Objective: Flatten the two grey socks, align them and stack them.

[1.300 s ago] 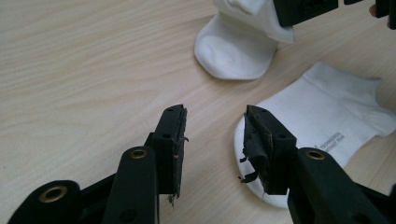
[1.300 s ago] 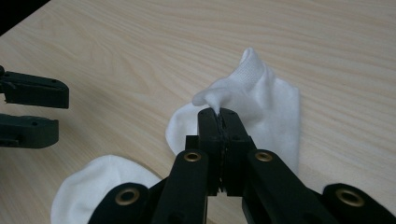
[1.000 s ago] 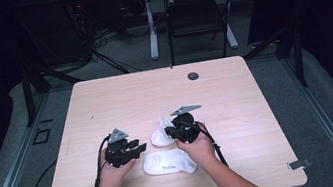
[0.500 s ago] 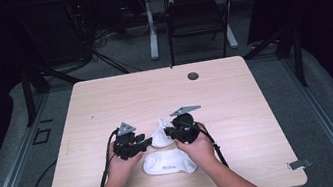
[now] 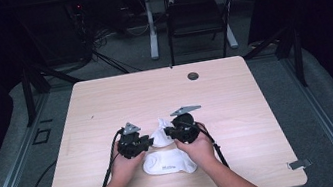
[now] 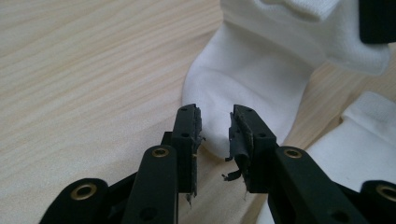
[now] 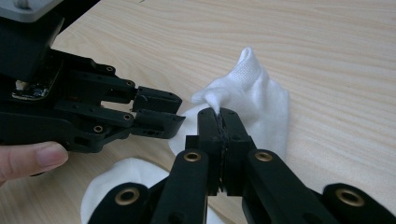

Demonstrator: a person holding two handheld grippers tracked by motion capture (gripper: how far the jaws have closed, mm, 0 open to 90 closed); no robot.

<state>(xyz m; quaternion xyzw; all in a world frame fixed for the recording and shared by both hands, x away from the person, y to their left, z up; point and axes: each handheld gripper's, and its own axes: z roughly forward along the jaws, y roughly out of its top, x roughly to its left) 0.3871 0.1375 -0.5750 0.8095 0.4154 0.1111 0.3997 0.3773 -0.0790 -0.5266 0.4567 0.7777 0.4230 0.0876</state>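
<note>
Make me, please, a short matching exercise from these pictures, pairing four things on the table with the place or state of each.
Things:
1. left gripper
2. right gripper
3. far sock
4. near sock

States:
A. lies flat at the table's near edge, between the hands
B. pinched at its cuff and lifted into a peak
C. jaws apart around a sock's toe, just closing
D. jaws shut on fabric

Pairs: 1-C, 2-D, 3-B, 4-A

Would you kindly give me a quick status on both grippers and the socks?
Right gripper shut on far sock. Left gripper, jaws just closing, straddles its toe, not pinching. Second sock flat, nearer the person. Nothing in the way.
</note>
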